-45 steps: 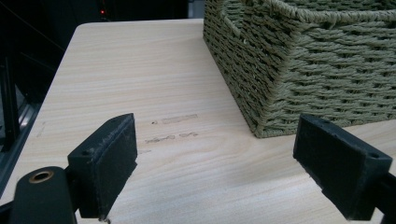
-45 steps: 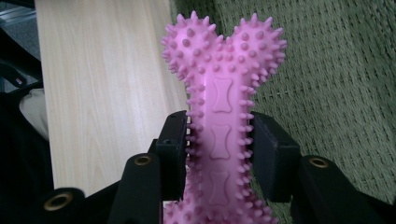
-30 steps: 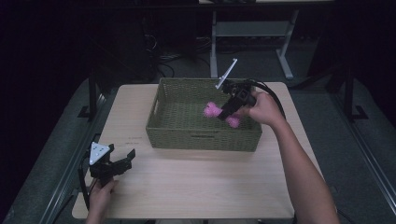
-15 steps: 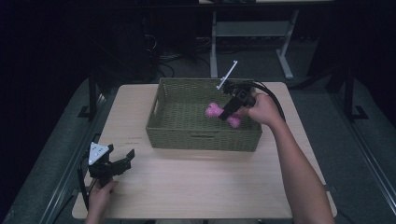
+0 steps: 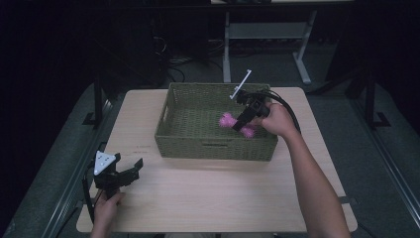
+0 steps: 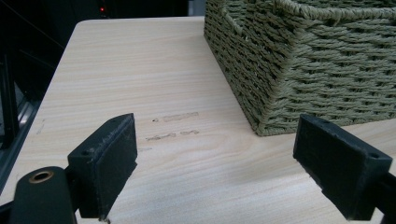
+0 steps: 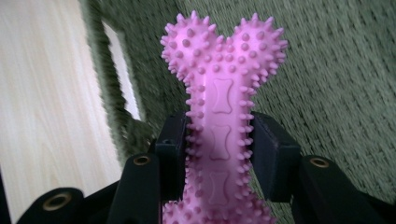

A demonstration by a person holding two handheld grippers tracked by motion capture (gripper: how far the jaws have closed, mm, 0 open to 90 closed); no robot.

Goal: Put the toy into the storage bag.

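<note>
Dim room, wood table (image 5: 208,198). Right gripper (image 5: 246,120) clamped pink spiky bone toy (image 7: 219,107) across its shaft, long axis running forward, inside woven basket (image 5: 213,148), right of centre. Left gripper (image 5: 119,171), jaws wide and empty, sat lower left.

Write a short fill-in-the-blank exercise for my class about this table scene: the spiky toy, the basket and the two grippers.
1. The right gripper is shut on a ____ spiky bone toy.
2. The toy is held over the inside of the woven green ____.
3. The left gripper has its jaws ____ with nothing between them.
4. The basket stands on a wooden ____.

Missing words: pink; basket; open; table
</note>
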